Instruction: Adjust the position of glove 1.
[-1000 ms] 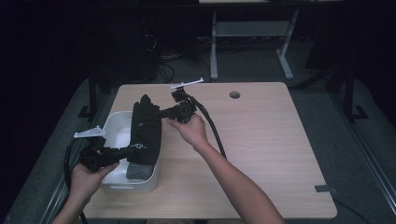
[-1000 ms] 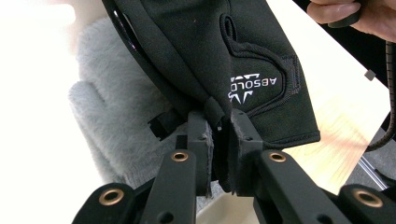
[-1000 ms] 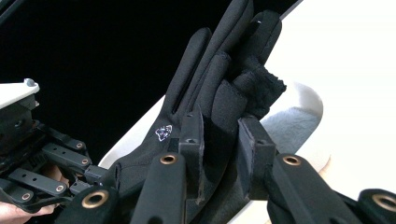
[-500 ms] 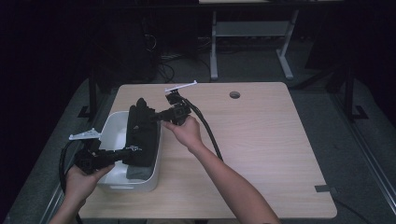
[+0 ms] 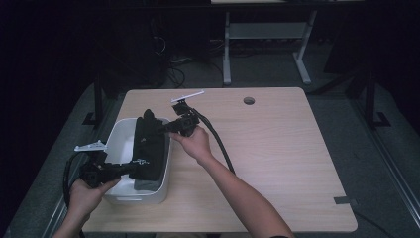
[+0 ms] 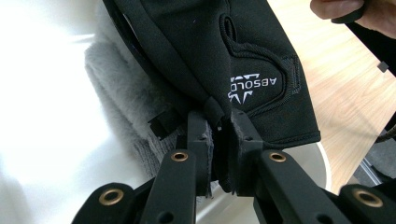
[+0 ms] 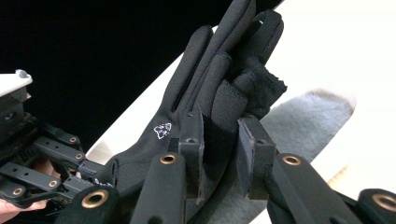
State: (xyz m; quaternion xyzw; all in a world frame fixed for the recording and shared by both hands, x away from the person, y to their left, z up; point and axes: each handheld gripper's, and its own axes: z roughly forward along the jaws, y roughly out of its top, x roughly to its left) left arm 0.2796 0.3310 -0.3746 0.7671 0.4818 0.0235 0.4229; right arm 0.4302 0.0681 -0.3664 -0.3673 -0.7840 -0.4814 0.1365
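Observation:
A black glove (image 5: 148, 144) hangs stretched lengthwise over a white bin (image 5: 115, 141) at the table's left. My left gripper (image 5: 131, 167) is shut on its cuff edge at the near end; in the left gripper view the pads (image 6: 222, 123) pinch the hem below the glove's printed logo (image 6: 252, 86). My right gripper (image 5: 161, 130) is shut on the glove's finger end from the right; in the right gripper view its jaws (image 7: 219, 126) clamp the fabric under the glove's fingers (image 7: 224, 60). Under the glove, a grey fuzzy cloth (image 6: 116, 88) lies in the bin.
The bin stands near the left edge of the wooden table (image 5: 277, 158). A round cable hole (image 5: 248, 100) is at the back. The right gripper's cable (image 5: 220, 144) trails across the tabletop. A metal desk frame (image 5: 267, 34) stands beyond the table.
The right hand has moved a little left and down with the glove's finger end, bringing the glove lower over the bin. The left hand has stayed about where it was.

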